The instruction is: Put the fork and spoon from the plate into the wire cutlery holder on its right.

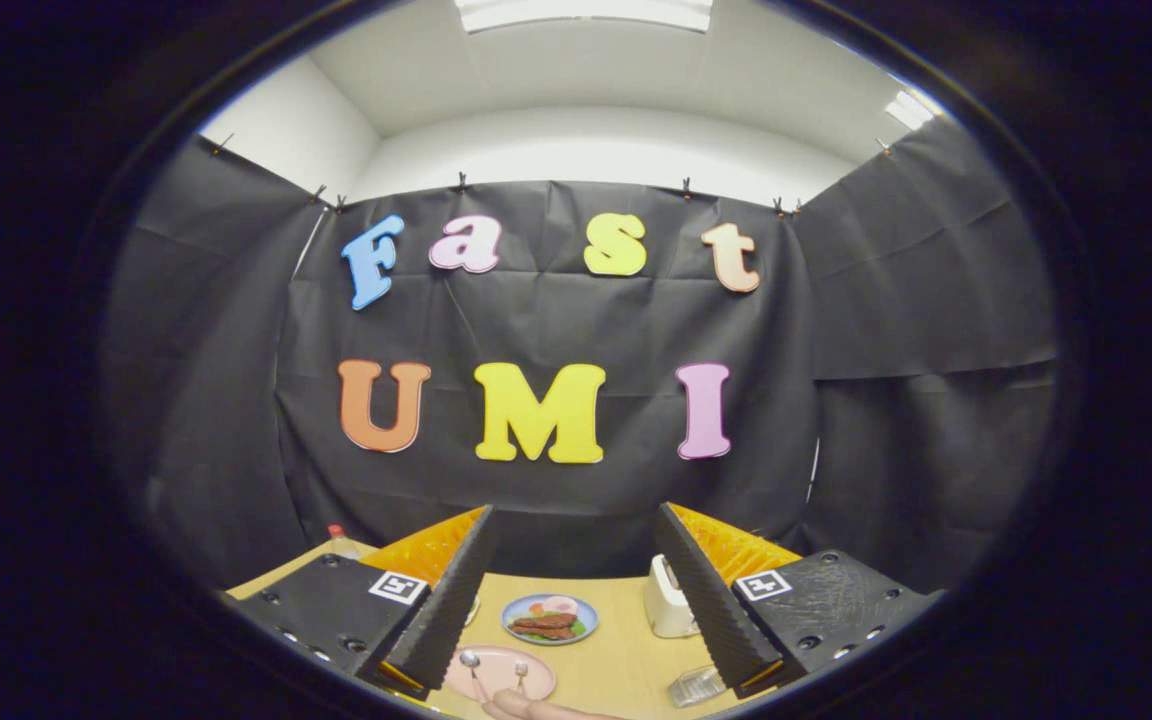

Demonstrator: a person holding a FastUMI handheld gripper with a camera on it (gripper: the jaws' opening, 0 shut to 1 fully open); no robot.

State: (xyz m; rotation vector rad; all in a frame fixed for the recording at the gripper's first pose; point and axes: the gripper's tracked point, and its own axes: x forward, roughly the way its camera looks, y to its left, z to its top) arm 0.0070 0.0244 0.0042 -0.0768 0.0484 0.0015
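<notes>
My gripper (pixel 573 560) hangs open high above the table, its two fingers wide apart with nothing between them. Far below, between the fingers, a pink plate (pixel 501 674) lies on the wooden table (pixel 616 650). A spoon (pixel 473 667) and a fork (pixel 521 675) rest on the plate side by side, heads pointing away. To the plate's right, partly hidden by my right finger, stands the wire cutlery holder (pixel 696 686).
A blue plate (pixel 549 618) with food sits beyond the pink plate. A white toaster-like appliance (pixel 667 600) stands right of it. A bottle with a red cap (pixel 340 541) is at the table's back left. A person's hand (pixel 536 709) reaches in near the pink plate.
</notes>
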